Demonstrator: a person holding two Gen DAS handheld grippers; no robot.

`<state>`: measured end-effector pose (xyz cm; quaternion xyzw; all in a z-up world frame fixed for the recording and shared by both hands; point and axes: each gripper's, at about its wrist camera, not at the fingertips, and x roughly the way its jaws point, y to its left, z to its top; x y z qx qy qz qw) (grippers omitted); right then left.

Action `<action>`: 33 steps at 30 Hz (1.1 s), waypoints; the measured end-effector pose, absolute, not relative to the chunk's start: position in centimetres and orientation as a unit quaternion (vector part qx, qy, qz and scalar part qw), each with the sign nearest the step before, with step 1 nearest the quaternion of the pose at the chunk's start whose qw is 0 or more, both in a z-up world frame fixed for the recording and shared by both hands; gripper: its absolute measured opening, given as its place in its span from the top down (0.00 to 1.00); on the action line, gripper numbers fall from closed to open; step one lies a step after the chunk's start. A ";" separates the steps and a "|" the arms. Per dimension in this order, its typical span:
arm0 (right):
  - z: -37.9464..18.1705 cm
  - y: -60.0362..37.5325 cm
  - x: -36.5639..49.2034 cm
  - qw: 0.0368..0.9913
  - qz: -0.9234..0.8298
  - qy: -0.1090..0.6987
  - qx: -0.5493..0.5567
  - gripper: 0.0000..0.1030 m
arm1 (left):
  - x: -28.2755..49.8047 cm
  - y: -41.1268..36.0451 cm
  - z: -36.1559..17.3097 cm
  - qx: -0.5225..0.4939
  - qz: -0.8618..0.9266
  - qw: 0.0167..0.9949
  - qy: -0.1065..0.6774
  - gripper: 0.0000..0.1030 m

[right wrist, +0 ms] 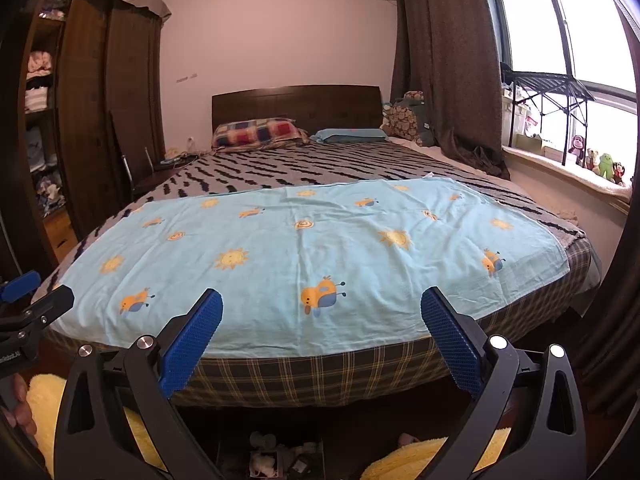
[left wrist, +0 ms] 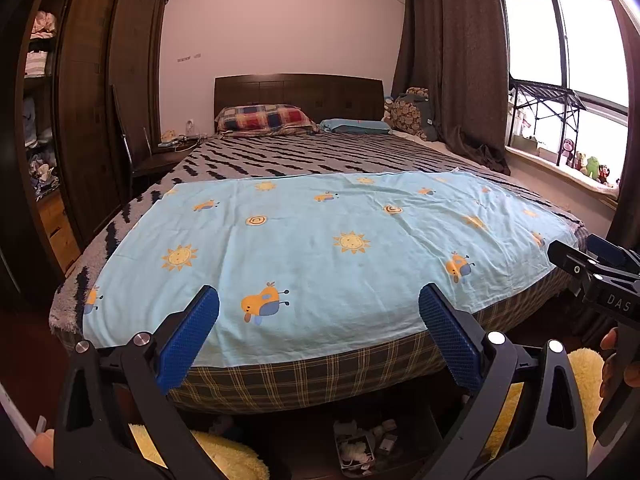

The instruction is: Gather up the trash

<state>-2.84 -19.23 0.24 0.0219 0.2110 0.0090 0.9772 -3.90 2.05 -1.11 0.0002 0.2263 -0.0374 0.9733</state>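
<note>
A small bin of white crumpled trash (left wrist: 354, 448) sits on the dark floor at the foot of the bed; it also shows in the right wrist view (right wrist: 276, 458). More crumpled scraps (left wrist: 386, 428) lie beside it. My left gripper (left wrist: 319, 300) is open and empty, held above the bed's foot end. My right gripper (right wrist: 321, 302) is open and empty at a similar height; it also shows at the right edge of the left wrist view (left wrist: 592, 268). The left gripper appears at the left edge of the right wrist view (right wrist: 32, 300).
A bed with a light blue printed sheet (left wrist: 320, 240) fills the middle. A dark wardrobe (left wrist: 92, 120) stands left, a window sill with toys (left wrist: 580, 160) right. Yellow fluffy fabric (left wrist: 224, 460) lies low on both sides of the bin.
</note>
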 end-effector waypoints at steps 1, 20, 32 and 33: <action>0.3 -19.2 -2.9 0.977 0.009 0.211 0.022 0.03 | -3.9 2.0 -1.1 0.000 -0.037 0.973 0.226 0.08; 0.5 -19.1 -2.9 0.977 0.015 0.212 0.019 0.03 | -4.0 2.1 -0.9 0.000 -0.039 0.974 0.224 0.08; 0.6 -18.7 -2.8 0.977 0.018 0.211 0.018 0.03 | -4.1 2.1 -0.8 -0.002 -0.038 0.974 0.222 0.08; 0.6 -18.7 -2.8 0.977 0.018 0.211 0.017 0.03 | -4.1 2.1 -0.8 -0.002 -0.038 0.974 0.223 0.08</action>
